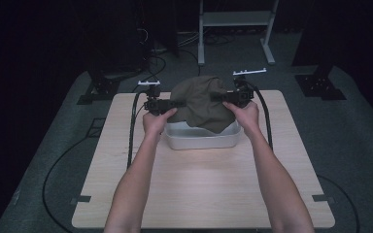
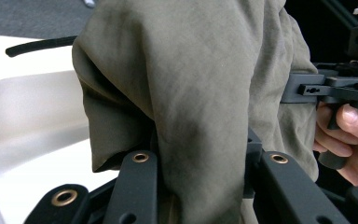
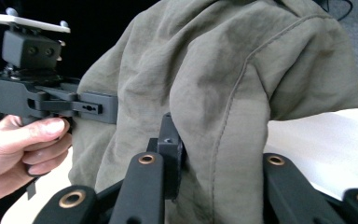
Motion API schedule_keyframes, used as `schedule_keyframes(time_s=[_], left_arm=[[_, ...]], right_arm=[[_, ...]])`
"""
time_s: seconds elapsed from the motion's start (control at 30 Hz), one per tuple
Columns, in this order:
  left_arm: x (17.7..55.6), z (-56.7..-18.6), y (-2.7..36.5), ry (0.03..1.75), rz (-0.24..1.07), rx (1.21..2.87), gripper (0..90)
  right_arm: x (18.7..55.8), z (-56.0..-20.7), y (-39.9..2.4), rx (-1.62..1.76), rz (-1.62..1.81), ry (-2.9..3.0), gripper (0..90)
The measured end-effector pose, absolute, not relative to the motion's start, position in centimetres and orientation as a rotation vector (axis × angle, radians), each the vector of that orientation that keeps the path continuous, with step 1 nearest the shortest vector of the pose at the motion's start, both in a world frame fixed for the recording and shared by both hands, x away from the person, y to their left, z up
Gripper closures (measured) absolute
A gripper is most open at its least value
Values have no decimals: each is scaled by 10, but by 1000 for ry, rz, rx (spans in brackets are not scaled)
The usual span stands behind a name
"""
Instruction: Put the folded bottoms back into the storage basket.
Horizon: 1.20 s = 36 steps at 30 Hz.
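Nearest me the table (image 1: 199, 189) lies bare along its near edge; my forearms reach over it toward the far half; there the white tub (image 1: 201, 138) sits centred, closer to the far edge; above it I hold the olive cloth (image 1: 201, 104) bunched and lifted, its lower folds drooping over the tub's rim; my left gripper (image 1: 169, 103) is clamped on the cloth's left side, fabric pinched between its jaws; my right gripper (image 1: 222, 97) bites the right side likewise. I judge the grips shallow; if I pull the hands apart too hard a fold may slip free; a trailing hem could also snag the rim and drag the tub.
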<state>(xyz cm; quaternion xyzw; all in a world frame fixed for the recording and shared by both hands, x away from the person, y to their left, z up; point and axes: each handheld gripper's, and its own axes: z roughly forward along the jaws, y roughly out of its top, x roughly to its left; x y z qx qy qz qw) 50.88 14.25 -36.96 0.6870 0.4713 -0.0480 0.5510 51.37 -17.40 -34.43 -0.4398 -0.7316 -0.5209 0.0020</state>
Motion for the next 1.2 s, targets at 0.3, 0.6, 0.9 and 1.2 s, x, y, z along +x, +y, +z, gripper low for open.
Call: schedule_keyframes(time_s=[0.3,0.6,0.9,1.2], left_arm=[[508,-388,140,1161,-92,1641,685],[508,-397,133,1183,-73,1677,683],[507,-413,131,1208,-86,1707,684],[505,-422,130,1235,-99,1713,682]], right_arm=[[515,-359,-169,-1420,-1572,-2326,714],[517,-374,-171,-1450,-1524,-2335,711],[517,-391,-172,-1465,-1474,-2331,707],[517,-400,-172,-1469,-1434,-2333,704]])
